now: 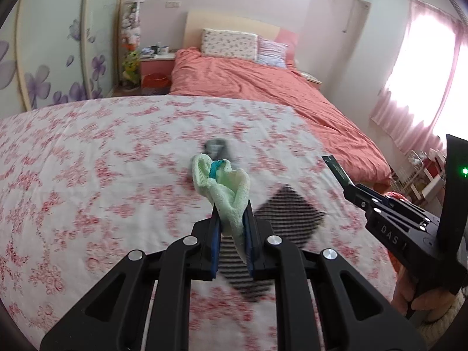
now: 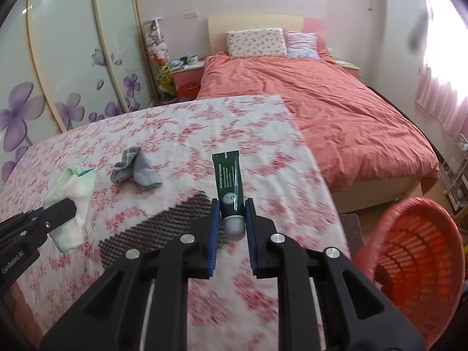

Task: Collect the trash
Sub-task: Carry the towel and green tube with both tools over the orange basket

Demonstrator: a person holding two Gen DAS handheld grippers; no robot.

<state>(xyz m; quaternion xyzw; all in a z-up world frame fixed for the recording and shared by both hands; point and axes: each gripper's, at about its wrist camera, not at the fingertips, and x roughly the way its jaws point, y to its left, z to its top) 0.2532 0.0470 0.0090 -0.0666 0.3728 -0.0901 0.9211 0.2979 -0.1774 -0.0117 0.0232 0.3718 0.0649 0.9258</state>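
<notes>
The left gripper is clamped on a pale green sock, held above the flowered worktop. The right gripper is closed on a dark green tube, cap end between its pads, also above the worktop. A grey sock lies on the worktop beyond a dark ribbed mat. A red basket stands off the worktop's right edge, before the pink bed.

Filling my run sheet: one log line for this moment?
left gripper: shut on pale green sock | right gripper: shut on green tube | red basket: empty
</notes>
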